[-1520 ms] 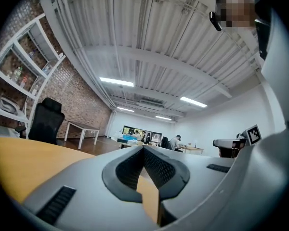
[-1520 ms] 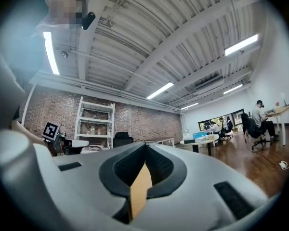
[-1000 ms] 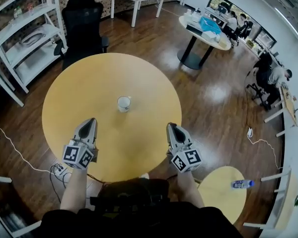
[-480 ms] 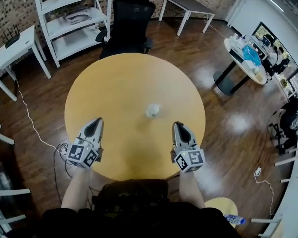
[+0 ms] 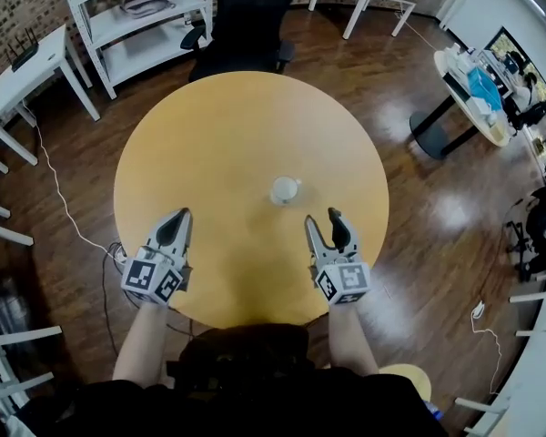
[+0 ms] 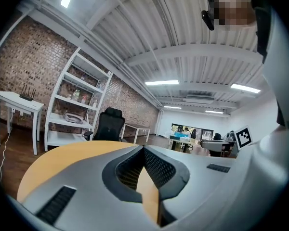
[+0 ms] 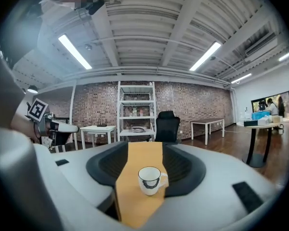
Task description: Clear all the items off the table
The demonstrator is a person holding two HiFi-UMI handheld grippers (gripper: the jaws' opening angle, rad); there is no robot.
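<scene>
Cup (image 5: 285,189) sits upright on table (image 5: 218,135) ahead of right gripper (image 5: 326,218), its empty fingers just opened; left gripper (image 5: 176,217) fingers together.

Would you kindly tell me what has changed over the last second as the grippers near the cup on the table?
The right gripper has moved forward toward the white cup, and its jaws have just been opening. The cup stands just ahead of them, not yet gripped. The left gripper stays shut and empty. The cup sits upright on the round table as before.
</scene>
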